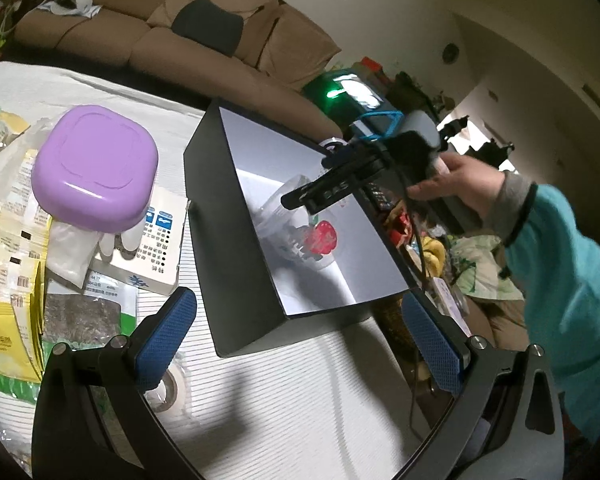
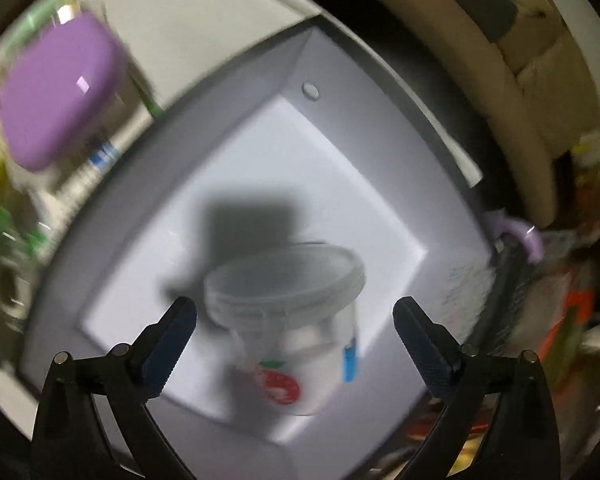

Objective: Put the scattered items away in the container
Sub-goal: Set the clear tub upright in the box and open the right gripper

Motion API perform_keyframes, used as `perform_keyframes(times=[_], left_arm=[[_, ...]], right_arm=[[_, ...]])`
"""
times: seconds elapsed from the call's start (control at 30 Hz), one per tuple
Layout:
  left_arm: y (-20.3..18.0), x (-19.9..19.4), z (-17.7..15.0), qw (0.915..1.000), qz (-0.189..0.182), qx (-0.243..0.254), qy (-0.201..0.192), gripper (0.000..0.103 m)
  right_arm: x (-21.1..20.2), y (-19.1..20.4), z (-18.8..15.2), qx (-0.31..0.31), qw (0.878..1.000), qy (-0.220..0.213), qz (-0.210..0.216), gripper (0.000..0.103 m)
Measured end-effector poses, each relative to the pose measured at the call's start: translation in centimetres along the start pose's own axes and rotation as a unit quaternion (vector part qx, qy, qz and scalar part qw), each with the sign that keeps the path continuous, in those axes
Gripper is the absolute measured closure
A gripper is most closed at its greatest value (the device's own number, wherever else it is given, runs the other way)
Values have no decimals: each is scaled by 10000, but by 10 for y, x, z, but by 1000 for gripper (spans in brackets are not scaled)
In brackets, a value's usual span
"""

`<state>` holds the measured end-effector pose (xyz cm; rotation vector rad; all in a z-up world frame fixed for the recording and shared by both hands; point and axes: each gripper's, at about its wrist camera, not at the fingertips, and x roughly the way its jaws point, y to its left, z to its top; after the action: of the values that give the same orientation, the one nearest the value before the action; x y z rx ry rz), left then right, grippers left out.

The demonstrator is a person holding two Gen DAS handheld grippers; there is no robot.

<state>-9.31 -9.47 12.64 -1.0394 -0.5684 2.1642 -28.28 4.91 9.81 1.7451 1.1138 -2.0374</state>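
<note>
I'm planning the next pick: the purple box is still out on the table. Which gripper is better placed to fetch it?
Left. The left gripper is open over the table, nearer the purple box. The right gripper is open above the container, over the tub.

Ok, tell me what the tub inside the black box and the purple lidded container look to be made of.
Tub: likely translucent plastic, its cloudy see-through wall and moulded snap lid suggest so; printed red fruit label. Purple lidded container: probably glossy moulded plastic, with sharp highlights and rounded corners. Black box: looks like matte card or board, but uncertain.
</note>
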Motion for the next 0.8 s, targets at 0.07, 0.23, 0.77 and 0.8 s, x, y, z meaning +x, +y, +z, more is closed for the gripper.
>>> perform_keyframes(times=[0.07, 0.23, 0.77, 0.8], left_arm=[[2, 2, 0, 10000, 11, -21, 20, 0], [0, 2, -2, 10000, 29, 8, 62, 0], [-1, 1, -1, 10000, -6, -21, 57, 0], [-1, 1, -1, 10000, -11, -24, 51, 0]], right_arm=[[12, -7, 5, 173, 9996, 179, 150, 2], [37, -7, 4, 211, 9990, 376, 147, 0], [11, -32, -30, 1482, 9836, -724, 728, 1], [3, -34, -39, 1614, 9795, -885, 813, 1]])
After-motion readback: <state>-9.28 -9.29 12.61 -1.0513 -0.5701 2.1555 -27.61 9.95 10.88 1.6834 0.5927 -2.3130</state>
